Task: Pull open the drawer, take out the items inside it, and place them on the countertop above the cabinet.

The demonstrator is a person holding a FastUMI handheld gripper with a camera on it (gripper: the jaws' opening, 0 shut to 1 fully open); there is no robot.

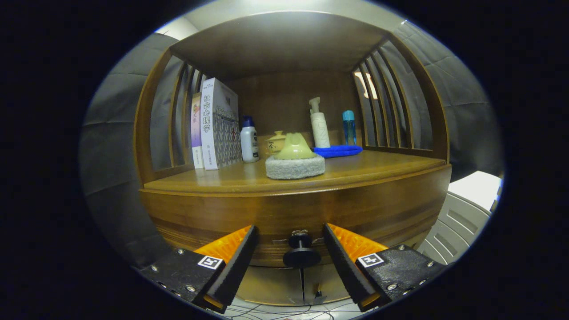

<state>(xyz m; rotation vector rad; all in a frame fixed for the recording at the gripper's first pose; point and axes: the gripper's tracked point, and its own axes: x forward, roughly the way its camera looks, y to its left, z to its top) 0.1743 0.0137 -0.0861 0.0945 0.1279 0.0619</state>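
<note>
The tongs (290, 243) stand wide open and hold nothing, one finger to each side of the dark round knob (301, 251) on the drawer (275, 213) front, neither finger touching it. The knob sits between the fingertips, its stem pointing straight back at the tongs, so closing and pulling back looks like the next move. Above and beyond the tongs, the counter (378, 171) carries books (215, 124), bottles and a scrubbing pad (295, 161).
</note>
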